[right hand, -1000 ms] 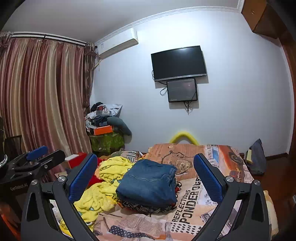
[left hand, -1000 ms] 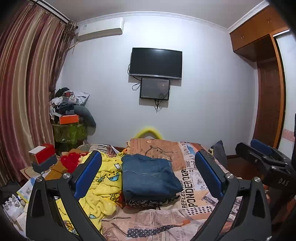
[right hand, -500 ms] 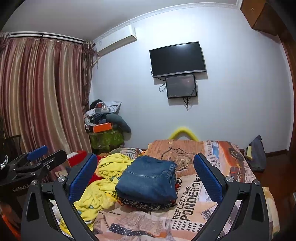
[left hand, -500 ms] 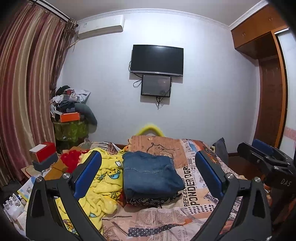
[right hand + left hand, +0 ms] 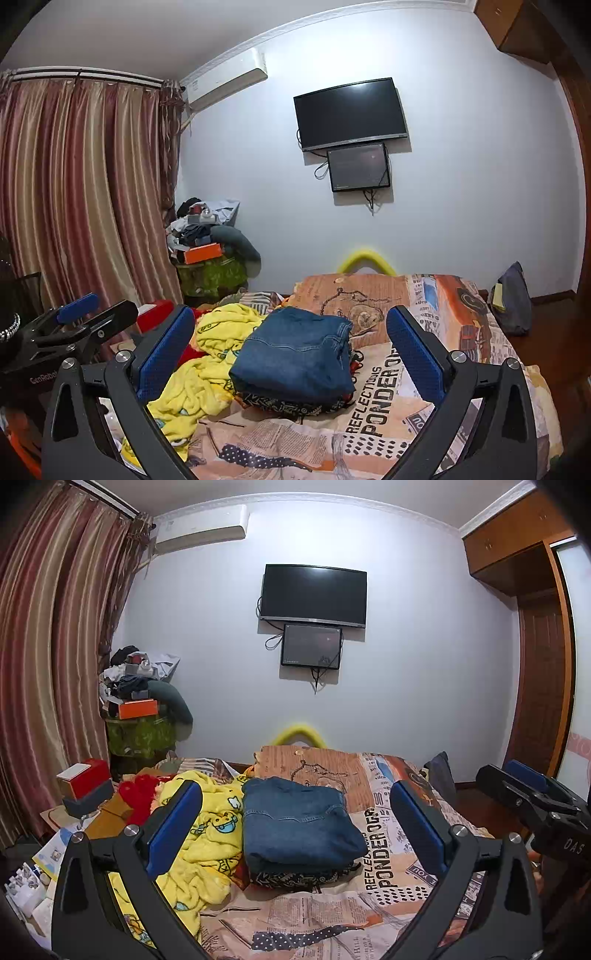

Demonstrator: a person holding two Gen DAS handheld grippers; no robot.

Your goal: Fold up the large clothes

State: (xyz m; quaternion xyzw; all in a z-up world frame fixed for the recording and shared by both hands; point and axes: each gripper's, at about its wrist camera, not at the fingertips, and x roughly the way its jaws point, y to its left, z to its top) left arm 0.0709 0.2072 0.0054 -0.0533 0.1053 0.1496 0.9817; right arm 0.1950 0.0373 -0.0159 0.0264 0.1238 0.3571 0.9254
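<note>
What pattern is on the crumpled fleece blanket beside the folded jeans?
Yellow fleece blanket with cartoon faces, clearest in the left wrist view.

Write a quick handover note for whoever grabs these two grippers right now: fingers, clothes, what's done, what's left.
Left gripper: open, empty, held above the bed.
Right gripper: open, empty, held above the bed too.
Folded jeans sit mid-bed atop a dark patterned garment: that fold looks done.
Yellow cartoon-print blanket lies crumpled left of the jeans, unfolded.
Probably next: spread and fold the yellow one.
</note>
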